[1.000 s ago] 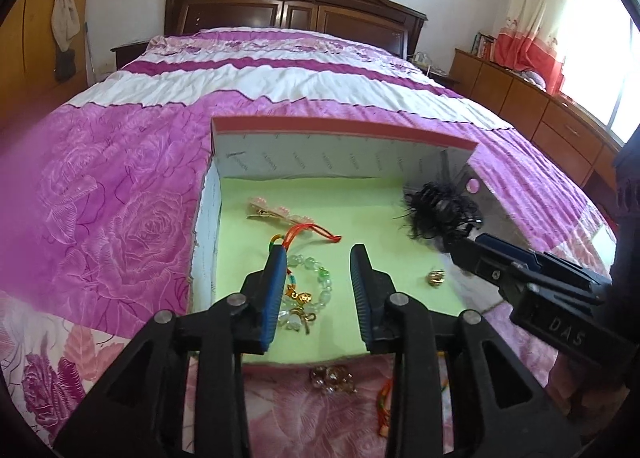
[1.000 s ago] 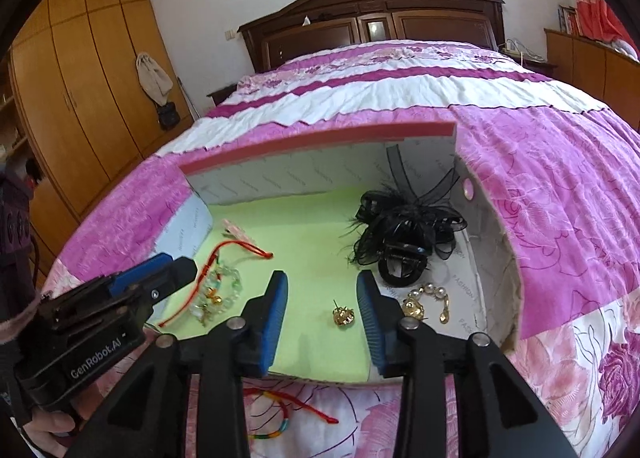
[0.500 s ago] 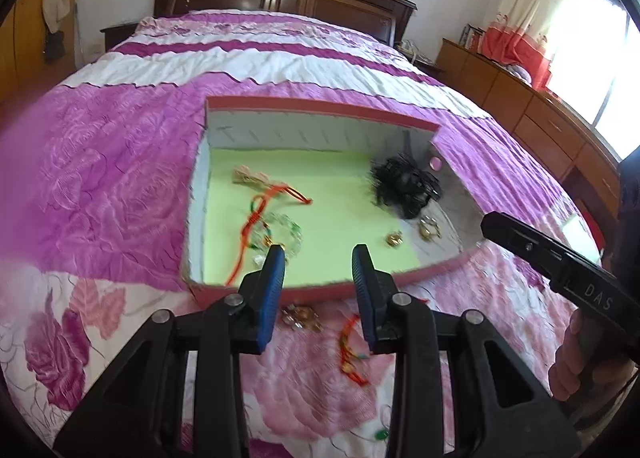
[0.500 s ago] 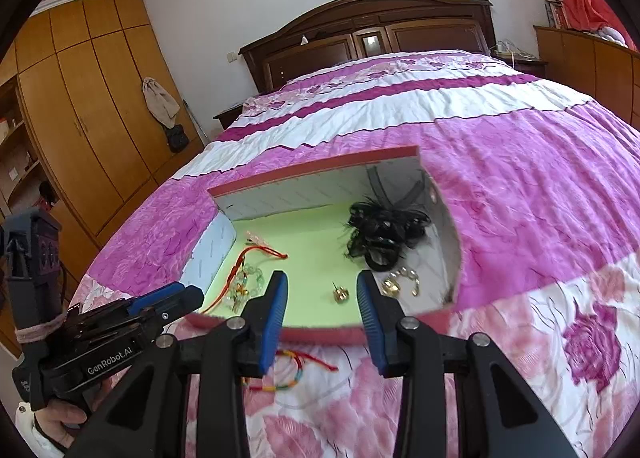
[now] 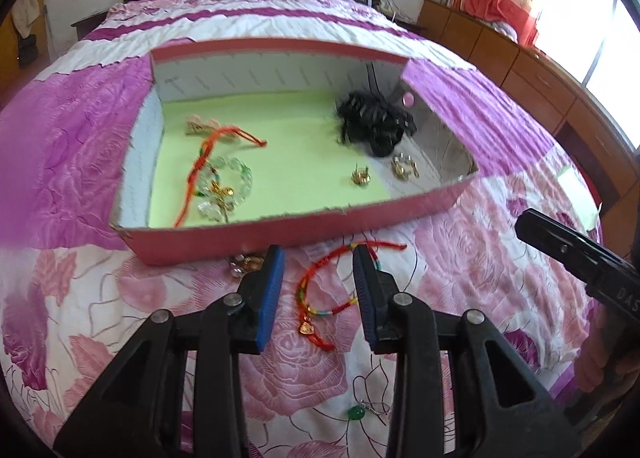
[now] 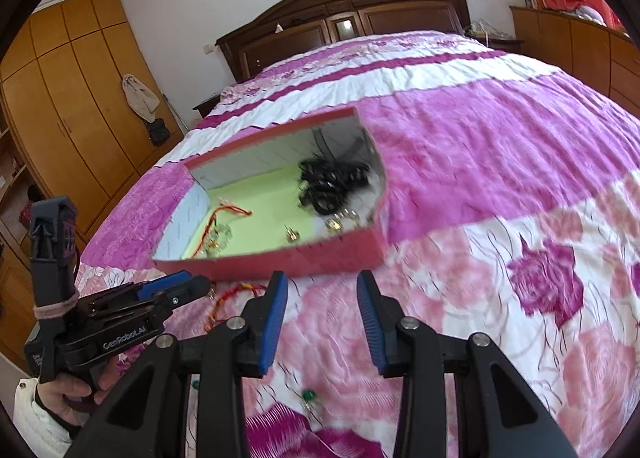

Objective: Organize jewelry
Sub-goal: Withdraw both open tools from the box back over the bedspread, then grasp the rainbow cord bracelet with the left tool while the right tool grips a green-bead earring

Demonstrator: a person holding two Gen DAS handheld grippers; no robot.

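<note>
A shallow red-walled box (image 5: 256,236) with a green lining lies on the bed. It holds a bead bracelet (image 5: 228,177), a red cord (image 5: 204,153), a pink clip (image 5: 200,123), gold earrings (image 5: 362,177) and black hair pieces (image 5: 372,121). On the quilt in front of the box lies a red multicolour cord bracelet (image 5: 320,298) with a gold charm. My left gripper (image 5: 318,254) hovers open over it, not touching it. A small gold-and-bead piece (image 5: 244,262) rests by the left finger. My right gripper (image 6: 322,278) is open and empty, above bare quilt short of the box (image 6: 320,254).
A green pendant (image 5: 356,414) lies on the quilt near the bed's front, also visible as the green pendant (image 6: 308,394) under the right gripper. The pink floral quilt (image 6: 500,298) spreads wide to the right. A wooden headboard (image 6: 352,17) and wardrobes stand beyond.
Both grippers have drawn back from over the box's inside to the quilt in front of it. The cord bracelet outside the box now shows between the left fingers.
</note>
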